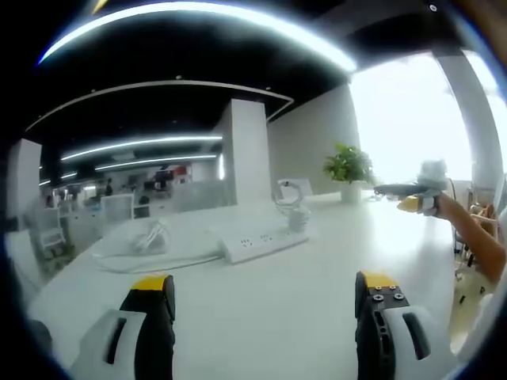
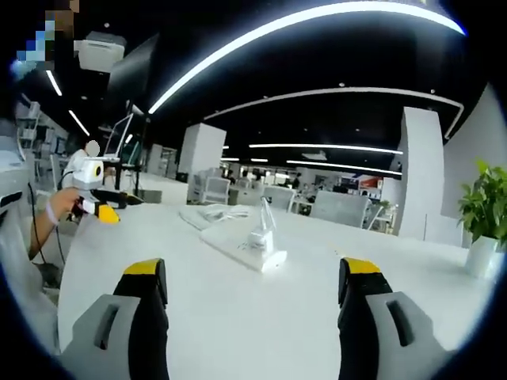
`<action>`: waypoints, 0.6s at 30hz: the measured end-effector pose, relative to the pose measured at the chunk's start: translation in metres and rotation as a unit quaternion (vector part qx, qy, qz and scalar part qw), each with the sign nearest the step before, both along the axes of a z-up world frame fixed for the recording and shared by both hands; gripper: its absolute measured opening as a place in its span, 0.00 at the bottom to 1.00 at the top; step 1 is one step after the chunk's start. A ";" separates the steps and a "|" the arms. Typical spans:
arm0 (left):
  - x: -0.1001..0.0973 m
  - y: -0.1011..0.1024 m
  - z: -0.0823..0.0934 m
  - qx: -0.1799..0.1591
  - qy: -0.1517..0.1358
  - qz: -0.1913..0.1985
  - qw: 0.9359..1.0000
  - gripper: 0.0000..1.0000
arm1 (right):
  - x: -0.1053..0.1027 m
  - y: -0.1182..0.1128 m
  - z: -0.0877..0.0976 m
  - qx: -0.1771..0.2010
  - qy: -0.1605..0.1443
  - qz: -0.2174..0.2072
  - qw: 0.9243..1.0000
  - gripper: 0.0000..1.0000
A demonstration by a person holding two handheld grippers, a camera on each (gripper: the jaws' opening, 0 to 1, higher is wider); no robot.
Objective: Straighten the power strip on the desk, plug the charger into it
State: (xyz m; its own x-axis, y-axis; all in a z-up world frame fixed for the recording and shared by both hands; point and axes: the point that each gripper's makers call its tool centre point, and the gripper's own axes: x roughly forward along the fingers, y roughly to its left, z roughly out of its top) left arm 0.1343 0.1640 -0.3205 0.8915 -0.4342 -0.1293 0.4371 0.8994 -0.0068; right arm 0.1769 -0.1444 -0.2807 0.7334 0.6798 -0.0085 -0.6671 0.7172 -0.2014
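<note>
In the left gripper view, the left gripper (image 1: pixel 265 305) is held above the white bench (image 1: pixel 317 261) with its jaws spread wide and nothing between them. The white power strip (image 1: pixel 261 242) is seen lying flat on the bench ahead, set at a slant, with its coiled cable (image 1: pixel 146 237) beside it. A white charger (image 1: pixel 295 215) is seen just behind the strip's far end. A potted plant (image 1: pixel 348 170) is placed further back.

In the right gripper view, the right gripper (image 2: pixel 252 293) is likewise held parted and empty. The power strip (image 2: pixel 238 247) is seen end-on, with the charger (image 2: pixel 261 236) at its near end.
</note>
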 end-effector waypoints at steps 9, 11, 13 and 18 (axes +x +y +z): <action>0.000 0.005 -0.004 0.003 0.005 0.007 1.000 0.97 | -0.003 -0.006 -0.021 -0.018 0.012 -0.026 0.999 0.86; 0.000 0.006 -0.005 0.004 0.005 0.009 1.000 0.97 | -0.005 -0.006 -0.026 -0.026 0.017 -0.031 0.999 0.83; 0.000 0.006 -0.007 0.007 0.008 0.010 1.000 0.97 | -0.006 -0.005 -0.032 -0.039 0.019 -0.037 0.998 0.83; 0.001 0.008 -0.008 0.005 0.009 0.011 1.000 0.97 | -0.012 0.000 -0.027 -0.022 0.017 -0.038 0.999 0.85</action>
